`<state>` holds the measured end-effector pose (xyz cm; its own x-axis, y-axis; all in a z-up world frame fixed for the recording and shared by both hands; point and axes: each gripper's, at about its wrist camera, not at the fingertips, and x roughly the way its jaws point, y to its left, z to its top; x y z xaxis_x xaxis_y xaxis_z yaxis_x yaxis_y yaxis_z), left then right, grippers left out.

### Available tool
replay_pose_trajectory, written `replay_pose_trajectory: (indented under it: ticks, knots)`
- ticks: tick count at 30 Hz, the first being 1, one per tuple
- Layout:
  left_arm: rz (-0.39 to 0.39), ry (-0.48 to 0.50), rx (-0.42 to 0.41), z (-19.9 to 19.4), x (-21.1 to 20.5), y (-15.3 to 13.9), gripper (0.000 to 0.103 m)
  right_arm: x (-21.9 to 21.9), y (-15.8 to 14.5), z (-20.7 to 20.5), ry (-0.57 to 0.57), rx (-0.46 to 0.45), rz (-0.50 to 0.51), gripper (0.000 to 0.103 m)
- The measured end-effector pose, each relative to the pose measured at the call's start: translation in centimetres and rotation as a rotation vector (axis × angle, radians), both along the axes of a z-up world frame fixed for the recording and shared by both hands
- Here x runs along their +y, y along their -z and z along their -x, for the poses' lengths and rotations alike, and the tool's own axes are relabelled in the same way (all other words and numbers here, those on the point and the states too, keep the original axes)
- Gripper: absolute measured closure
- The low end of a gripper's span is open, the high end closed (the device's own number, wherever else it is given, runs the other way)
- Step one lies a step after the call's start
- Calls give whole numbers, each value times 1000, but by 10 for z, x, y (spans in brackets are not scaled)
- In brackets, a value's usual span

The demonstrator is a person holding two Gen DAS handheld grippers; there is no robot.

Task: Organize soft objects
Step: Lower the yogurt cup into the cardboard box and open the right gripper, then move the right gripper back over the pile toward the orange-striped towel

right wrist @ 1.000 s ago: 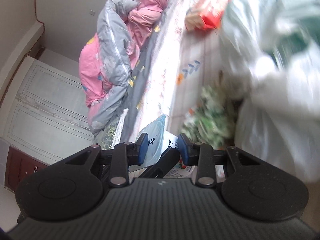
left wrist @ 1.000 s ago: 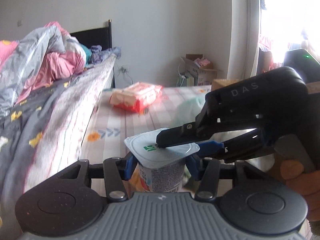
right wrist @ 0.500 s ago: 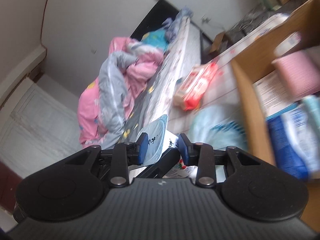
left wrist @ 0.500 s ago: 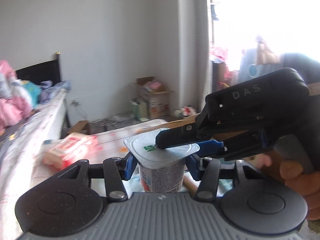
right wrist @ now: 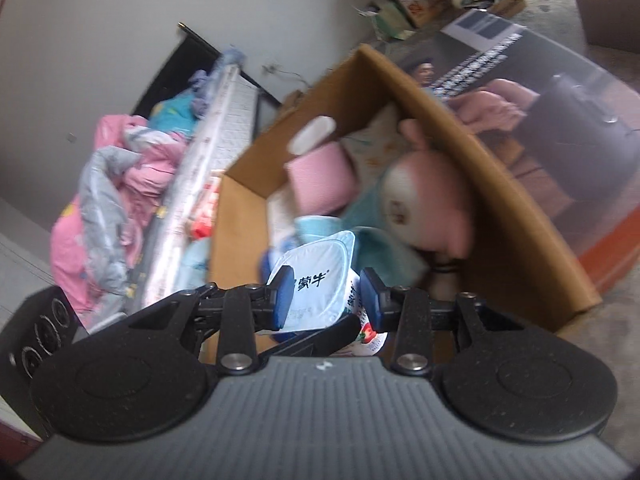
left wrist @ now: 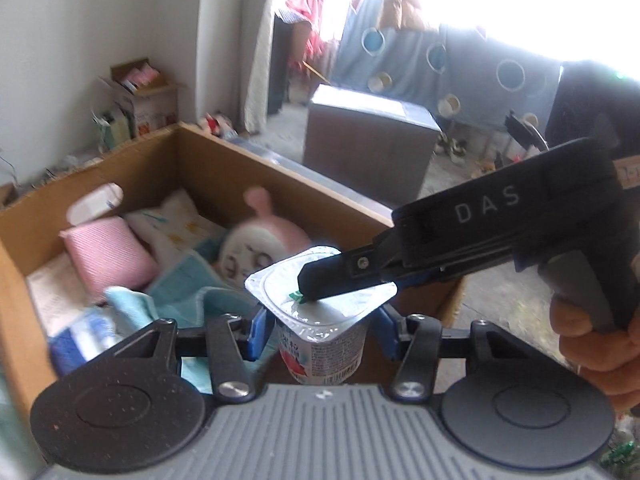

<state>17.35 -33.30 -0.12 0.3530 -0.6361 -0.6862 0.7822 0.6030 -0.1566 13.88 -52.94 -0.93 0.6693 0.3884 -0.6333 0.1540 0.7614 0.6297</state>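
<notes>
Together, both grippers' fingers (left wrist: 256, 330) clamped on yogurt cup (left wrist: 322, 340), above cardboard box (left wrist: 224, 176)

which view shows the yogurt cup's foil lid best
The left wrist view: the yogurt cup shows its whole foil lid, though the right hand-held gripper overlaps it. The right wrist view shows the lid tilted, partly behind a pad.

Cardboard box (left wrist: 224, 168) (open-topped) on the floor (left wrist: 460, 184)

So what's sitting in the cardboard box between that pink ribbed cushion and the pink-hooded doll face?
In the left wrist view, a white patterned pillow lies between the pink ribbed cushion and the pink-hooded plush doll, inside the brown cardboard box.
</notes>
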Motion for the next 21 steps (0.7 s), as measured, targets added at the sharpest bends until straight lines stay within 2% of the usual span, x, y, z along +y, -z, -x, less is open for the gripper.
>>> replay_pose_trajectory:
  ticks: [4, 5, 10, 14, 21]
  knots:
    - [-21, 4, 100, -5, -13, 17, 49, -13, 10, 1, -14, 47, 123, 67]
    - [-36, -4, 121, -8, -14, 22, 48, -14, 13, 2, -16, 59, 152, 70]
    - [-45, -49, 214, -21, -10, 36, 48, -8, 12, 1, -54, 53, 206, 69]
    - [-25, -75, 196, -21, -2, 30, 42, -6, 6, 3, -54, 39, 215, 69]
    - [1, -112, 194, -18, 11, 10, 41, -3, -9, 10, -39, 3, 225, 69]
